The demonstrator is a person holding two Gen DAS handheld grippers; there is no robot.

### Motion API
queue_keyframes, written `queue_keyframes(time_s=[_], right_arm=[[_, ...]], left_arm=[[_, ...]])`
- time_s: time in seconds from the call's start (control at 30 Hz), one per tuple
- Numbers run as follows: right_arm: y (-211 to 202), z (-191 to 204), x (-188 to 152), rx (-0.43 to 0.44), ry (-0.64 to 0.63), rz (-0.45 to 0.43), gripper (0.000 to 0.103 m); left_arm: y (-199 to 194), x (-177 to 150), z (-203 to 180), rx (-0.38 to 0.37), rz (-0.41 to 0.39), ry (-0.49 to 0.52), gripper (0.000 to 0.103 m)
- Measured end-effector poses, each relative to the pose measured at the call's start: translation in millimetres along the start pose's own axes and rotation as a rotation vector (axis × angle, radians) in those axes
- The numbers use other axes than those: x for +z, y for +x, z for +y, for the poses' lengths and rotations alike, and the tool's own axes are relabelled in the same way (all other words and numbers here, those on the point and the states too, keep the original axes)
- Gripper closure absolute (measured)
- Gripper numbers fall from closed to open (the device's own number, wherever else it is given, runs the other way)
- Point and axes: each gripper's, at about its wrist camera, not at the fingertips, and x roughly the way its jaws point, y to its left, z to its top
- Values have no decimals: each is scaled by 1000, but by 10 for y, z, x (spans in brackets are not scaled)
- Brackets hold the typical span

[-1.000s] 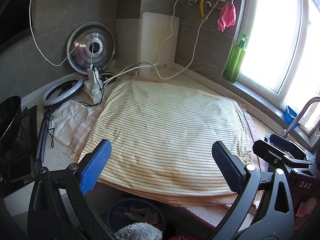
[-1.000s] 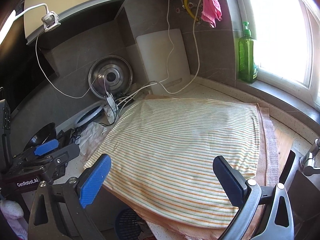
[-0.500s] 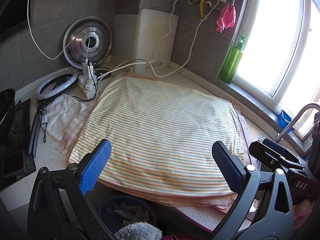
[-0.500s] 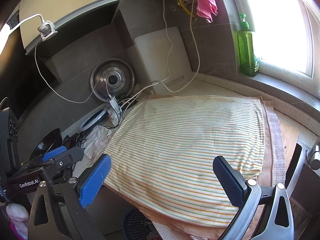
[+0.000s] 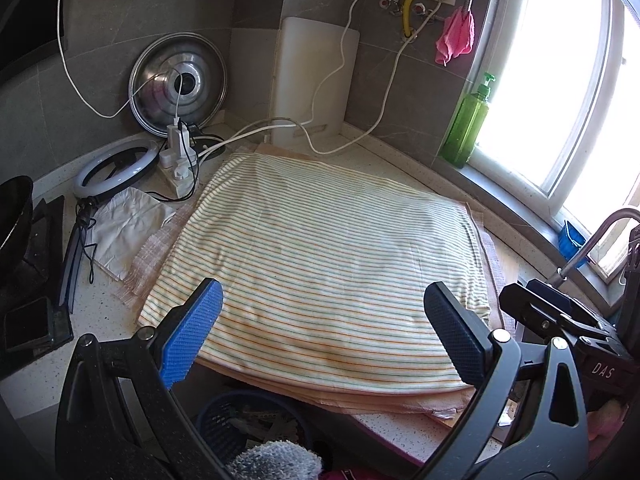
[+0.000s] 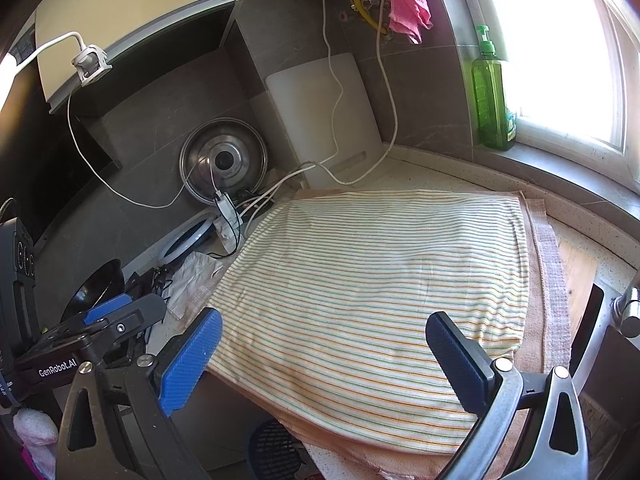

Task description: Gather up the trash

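Note:
A striped cloth (image 5: 320, 264) covers the middle of the counter, and no loose trash lies on it. A crumpled white paper (image 5: 124, 232) lies on the counter left of the cloth, also visible in the right wrist view as the white paper (image 6: 192, 276). A dark blue basket (image 5: 244, 424) with scraps inside sits below the counter's front edge; the right wrist view shows only a part of the basket (image 6: 272, 448). My left gripper (image 5: 324, 334) hovers open over the cloth's near edge. My right gripper (image 6: 320, 354) is open too, holding nothing.
A steel pot lid (image 5: 178, 84) and a white cutting board (image 5: 312, 80) lean on the back wall. A power strip with cables (image 5: 180, 160) and a ring light (image 5: 116, 166) sit at back left. A green soap bottle (image 5: 468, 124) stands by the window. A faucet (image 5: 592, 240) rises at right.
Both grippers have drawn back and up, so the cloth sits lower and more of the back wall shows. Both stay open and empty.

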Motion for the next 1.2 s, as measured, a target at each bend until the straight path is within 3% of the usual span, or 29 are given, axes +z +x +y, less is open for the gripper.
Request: queue_keyframes(time_s=[1.2], right_arm=[[164, 49, -38, 5, 34, 37, 0]], left_arm=[[51, 44, 61, 17, -4, -4, 1]])
